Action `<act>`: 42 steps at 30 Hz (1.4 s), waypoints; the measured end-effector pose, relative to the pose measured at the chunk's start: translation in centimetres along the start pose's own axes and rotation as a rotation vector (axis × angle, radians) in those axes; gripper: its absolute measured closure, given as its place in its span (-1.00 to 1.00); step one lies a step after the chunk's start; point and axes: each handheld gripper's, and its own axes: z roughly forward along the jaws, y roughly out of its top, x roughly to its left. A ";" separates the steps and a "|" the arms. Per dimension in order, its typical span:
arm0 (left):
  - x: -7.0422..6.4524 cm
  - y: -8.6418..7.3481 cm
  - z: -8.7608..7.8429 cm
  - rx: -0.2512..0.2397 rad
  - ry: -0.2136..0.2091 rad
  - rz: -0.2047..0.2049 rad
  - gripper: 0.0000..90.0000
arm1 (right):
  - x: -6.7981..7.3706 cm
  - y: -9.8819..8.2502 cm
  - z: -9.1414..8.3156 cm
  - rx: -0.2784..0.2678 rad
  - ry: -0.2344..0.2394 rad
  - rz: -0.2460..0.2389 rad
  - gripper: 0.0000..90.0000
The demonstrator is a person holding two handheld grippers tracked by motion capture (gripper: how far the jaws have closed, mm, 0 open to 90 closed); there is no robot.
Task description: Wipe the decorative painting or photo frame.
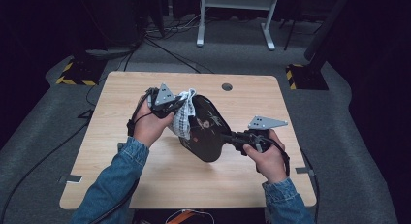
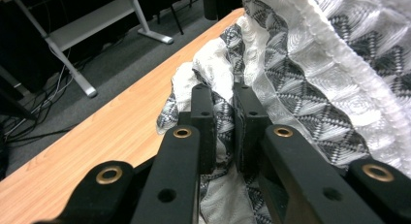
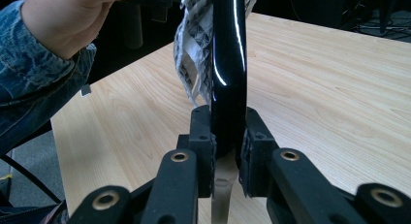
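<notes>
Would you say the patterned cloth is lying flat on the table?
No, the cloth hangs above the table, pinched in the left tool.

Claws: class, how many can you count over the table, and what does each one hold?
2. The left claw is shut on the patterned cloth; the right claw is shut on the black glossy object above the table.

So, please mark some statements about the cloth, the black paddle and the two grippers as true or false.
1. The left gripper is shut on the patterned cloth. True.
2. The right gripper hangs open above the table. False: its jaws clamp the black paddle.
3. The cloth lies flat on the wooden table. False: it is held up against the paddle.
4. The person wears denim sleeves. True.
</notes>
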 end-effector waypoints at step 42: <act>1.4 -4.7 2.0 0.122 0.030 -0.096 0.81 | -0.1 0.1 0.1 -0.005 0.003 -0.001 0.75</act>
